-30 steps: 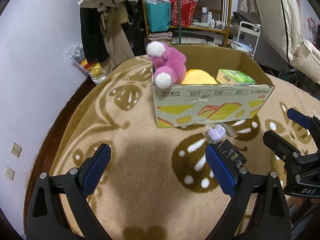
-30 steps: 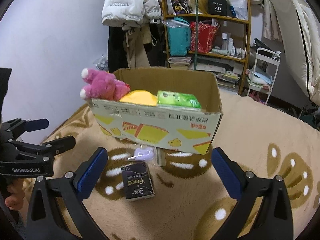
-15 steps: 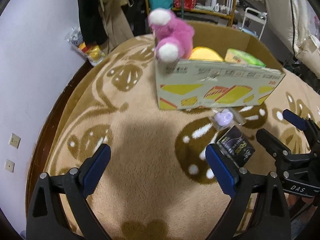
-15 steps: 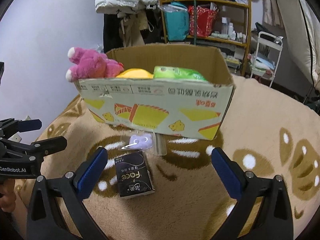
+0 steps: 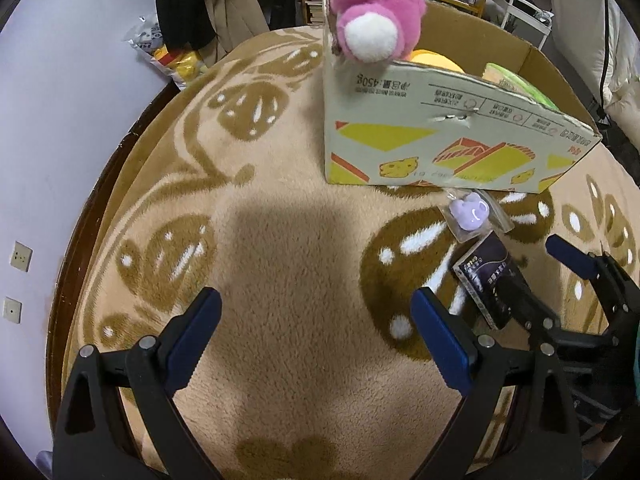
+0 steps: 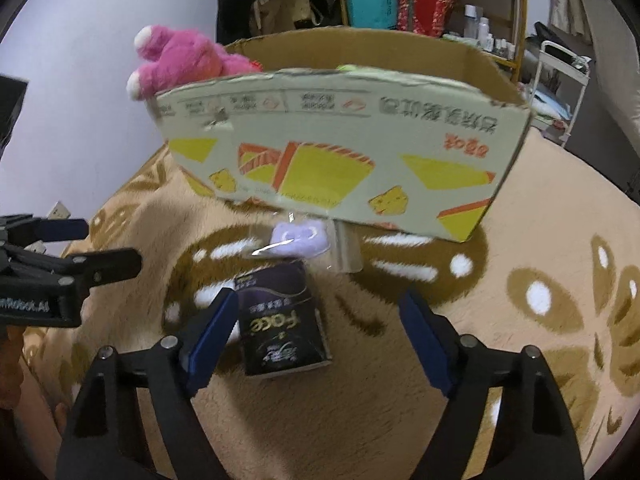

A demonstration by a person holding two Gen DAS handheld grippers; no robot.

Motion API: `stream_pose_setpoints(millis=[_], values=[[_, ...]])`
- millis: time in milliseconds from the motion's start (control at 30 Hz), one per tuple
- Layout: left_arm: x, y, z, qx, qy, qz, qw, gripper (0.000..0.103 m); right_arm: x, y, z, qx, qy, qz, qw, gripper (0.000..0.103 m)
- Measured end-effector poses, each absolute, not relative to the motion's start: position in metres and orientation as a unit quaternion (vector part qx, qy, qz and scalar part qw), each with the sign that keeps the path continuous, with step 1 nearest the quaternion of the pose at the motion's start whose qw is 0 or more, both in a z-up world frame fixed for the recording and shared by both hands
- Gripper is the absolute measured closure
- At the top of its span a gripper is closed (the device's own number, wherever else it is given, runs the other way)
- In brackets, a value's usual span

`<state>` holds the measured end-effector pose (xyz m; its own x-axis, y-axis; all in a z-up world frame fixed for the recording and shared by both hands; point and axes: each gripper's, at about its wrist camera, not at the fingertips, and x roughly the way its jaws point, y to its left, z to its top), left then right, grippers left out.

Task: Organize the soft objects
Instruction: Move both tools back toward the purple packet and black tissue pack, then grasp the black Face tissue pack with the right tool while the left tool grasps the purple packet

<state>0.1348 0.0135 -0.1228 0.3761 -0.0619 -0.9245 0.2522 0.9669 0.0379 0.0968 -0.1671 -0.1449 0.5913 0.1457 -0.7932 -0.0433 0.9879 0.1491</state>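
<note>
Fingers [image 6: 212,332] apart above patterned plush rug [image 6: 540,240]

Pink plush toy [image 5: 374,8], black tissue pack [image 6: 280,320], tan brown-patterned blanket [image 5: 280,300].

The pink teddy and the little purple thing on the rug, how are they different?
The pink teddy is big and fluffy, with white paws; the purple toy is small and smooth-looking. The pink teddy hangs over the corner of the cardboard box; the purple toy lies flat on the rug in front of it. The purple toy sits in a clear wrapper; the pink teddy has none. Neither is held.
</note>
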Motion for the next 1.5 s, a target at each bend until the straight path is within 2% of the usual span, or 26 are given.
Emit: stream_pose_setpoints(millis=[133,300,367,433,867,1500], values=[[0.138,0.014,-0.127,0.081,0.557,-0.097,0.821,0.008,0.096,-0.158,-0.149,0.045,0.454,0.065,0.887,0.018],[0.139,0.014,-0.127,0.071,0.556,-0.105,0.822,0.008,0.100,-0.159,-0.159,0.072,0.477,0.079,0.873,0.027],[0.139,0.012,-0.126,0.069,0.551,-0.110,0.825,0.008,0.102,-0.160,-0.163,0.071,0.485,0.079,0.868,0.033],[0.139,0.010,-0.124,0.066,0.545,-0.116,0.828,0.008,0.104,-0.160,-0.167,0.069,0.492,0.084,0.864,0.050],[0.149,-0.008,-0.121,0.048,0.530,-0.145,0.834,0.008,0.091,-0.166,-0.145,0.078,0.469,0.077,0.876,0.052],[0.145,-0.064,-0.120,0.102,0.473,-0.152,0.862,0.008,0.078,-0.242,-0.111,0.158,0.420,-0.020,0.893,0.053]])
